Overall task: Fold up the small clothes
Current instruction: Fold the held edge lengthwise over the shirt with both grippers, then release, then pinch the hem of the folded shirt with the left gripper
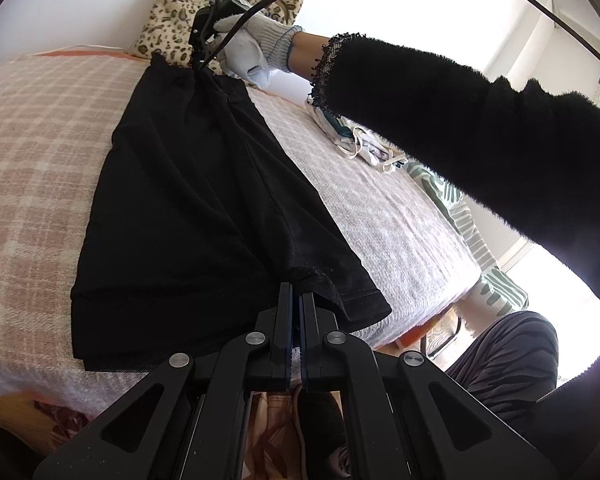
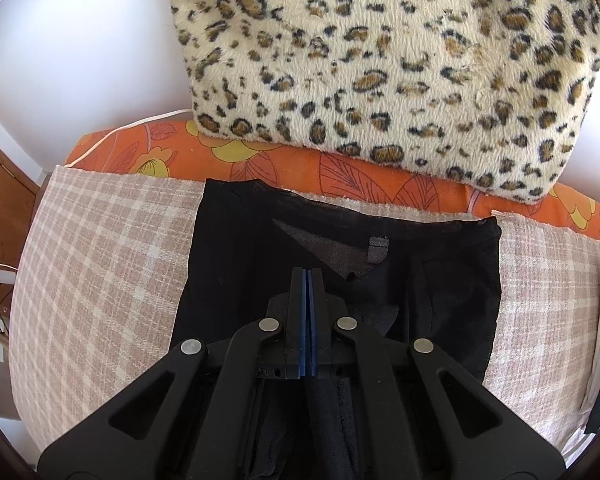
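Left wrist view: the left black two-finger gripper (image 1: 296, 292) has its jaws pressed together on the near hem of a black thin-knit garment (image 1: 188, 200), which lies spread over a pink-and-cream checked woven blanket (image 1: 32, 168) covering a bed. At the far end of the garment, the right black two-finger gripper (image 1: 202, 58), held by a white knitted work glove (image 1: 248, 48) below a black fuzzy sleeve (image 1: 460, 120), meets the cloth at its far edge; the fold between the two grippers rises as a ridge along the garment. A small heap of pale crumpled clothes (image 1: 360, 144) rests on the blanket to the right, partly behind the sleeve.

Right wrist view: the right gripper (image 2: 308, 276) shows its blue-lined jaws closed, with black cloth running beneath them; the fabric appears to be pinched, though the contact itself is hidden by the fingers. The garment (image 2: 440, 280) lies flat ahead, a small grey label (image 2: 377, 250) near its far edge. Beyond it lie an orange floral sheet (image 2: 340, 168) and a leopard-print plush cushion (image 2: 380, 60).
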A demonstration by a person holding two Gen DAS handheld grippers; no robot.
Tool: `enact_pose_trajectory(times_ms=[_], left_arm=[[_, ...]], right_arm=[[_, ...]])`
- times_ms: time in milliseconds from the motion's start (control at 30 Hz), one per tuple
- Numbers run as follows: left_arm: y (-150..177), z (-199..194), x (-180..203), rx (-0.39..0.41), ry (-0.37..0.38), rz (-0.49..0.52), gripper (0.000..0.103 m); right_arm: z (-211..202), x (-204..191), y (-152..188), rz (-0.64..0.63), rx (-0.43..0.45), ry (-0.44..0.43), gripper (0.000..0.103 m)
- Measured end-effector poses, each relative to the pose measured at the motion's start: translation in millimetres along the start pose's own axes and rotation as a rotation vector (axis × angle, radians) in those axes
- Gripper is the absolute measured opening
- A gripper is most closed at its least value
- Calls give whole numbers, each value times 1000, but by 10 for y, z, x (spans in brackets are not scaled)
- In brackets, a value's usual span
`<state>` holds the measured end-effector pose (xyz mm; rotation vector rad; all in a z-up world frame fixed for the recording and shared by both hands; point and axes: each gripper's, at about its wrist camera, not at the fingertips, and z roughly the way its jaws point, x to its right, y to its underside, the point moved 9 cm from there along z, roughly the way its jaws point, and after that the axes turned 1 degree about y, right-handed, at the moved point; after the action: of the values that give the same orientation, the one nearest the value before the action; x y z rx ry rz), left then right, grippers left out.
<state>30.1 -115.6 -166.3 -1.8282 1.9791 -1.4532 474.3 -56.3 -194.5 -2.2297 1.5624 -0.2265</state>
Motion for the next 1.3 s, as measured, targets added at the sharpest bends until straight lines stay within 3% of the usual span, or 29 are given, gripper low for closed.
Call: enact_pose_trajectory(times_ms=[133,200,233,267,433,567,767,967,1167,1300], left_arm=[[99,20,11,-57,7,-14,1],[128,4,12,-73,0,-17,6],[136,-3,6,-82,-8,-14,9],[142,-25,10,-86,-8,-7,11],[129,-204,-37,-77,-31,20,11],[130,-318,-130,-84,-52,32,11],[-14,-515,-210,-59,-85,80,11],[-336,-730,-299,-36,-133,143,11],[-530,-693,-413,-101,-144,203,13],[-423,-551,-277,-167,-82,300,22]], right_arm=[[-48,-123,-1,-23,-24,-56,6],[-139,-140,-9,-20,-17,-55,33],[-235,-137,-17,-21,6,-58,57],[-359,-140,-26,-22,40,-80,62],[-1041,110,28,51,134,-185,62],[-1583,481,302,118,200,-235,62],[-2019,816,1224,137,212,-222,62],[-2214,854,2314,112,175,-195,61],[-2242,727,3196,75,110,-159,57],[-2231,488,3606,5,79,-155,57]])
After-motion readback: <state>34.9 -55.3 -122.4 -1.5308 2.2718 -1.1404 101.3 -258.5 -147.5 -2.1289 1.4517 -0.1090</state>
